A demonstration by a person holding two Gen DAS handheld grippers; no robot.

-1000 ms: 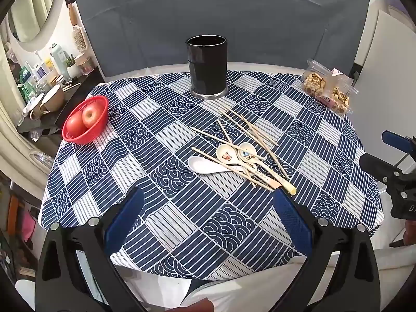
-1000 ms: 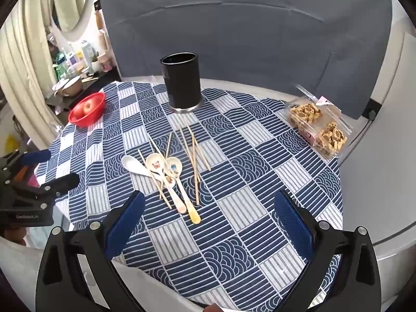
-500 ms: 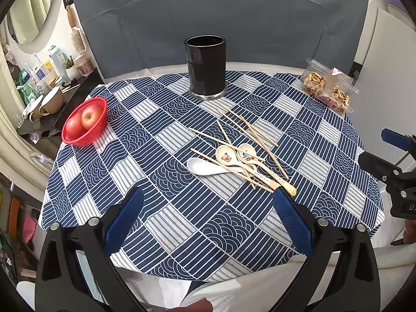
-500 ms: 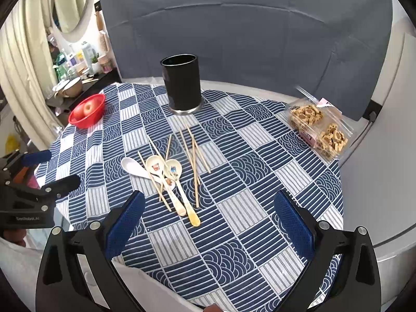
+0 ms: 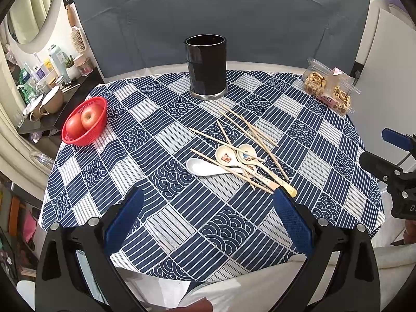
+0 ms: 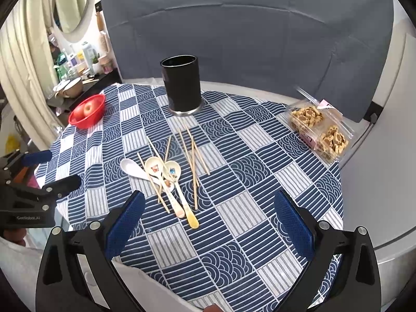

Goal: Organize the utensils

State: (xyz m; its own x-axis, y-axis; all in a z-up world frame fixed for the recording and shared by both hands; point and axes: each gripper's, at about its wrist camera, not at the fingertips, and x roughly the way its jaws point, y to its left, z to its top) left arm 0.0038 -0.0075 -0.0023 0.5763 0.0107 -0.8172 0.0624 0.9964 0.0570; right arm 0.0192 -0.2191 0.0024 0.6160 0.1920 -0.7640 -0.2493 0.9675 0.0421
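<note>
Taking the black holder (image 5: 206,66) at the back of the table (image 5: 161,223) as the landmark, and reading from the left: a red basket (image 5: 85,124) of apples sits well off to its left, near the table edge. In front of the holder, towards the person, lies a loose heap of chopsticks (image 5: 249,130) crossed over three spoons (image 5: 228,157); none is in the holder that can be seen. Far right of the holder is a clear box of biscuits (image 5: 327,91).

The left gripper (image 5: 208,215) hangs above the near edge, jaws spread wide and empty. The right gripper (image 6: 208,218) is likewise wide open with nothing in it, nearer the spoon handles.

By the look of it sorting has not begun. The next move calls for lowering one gripper onto a single spoon handle or chopstick, pinching it clear of the tangle, and standing it in the holder.
</note>
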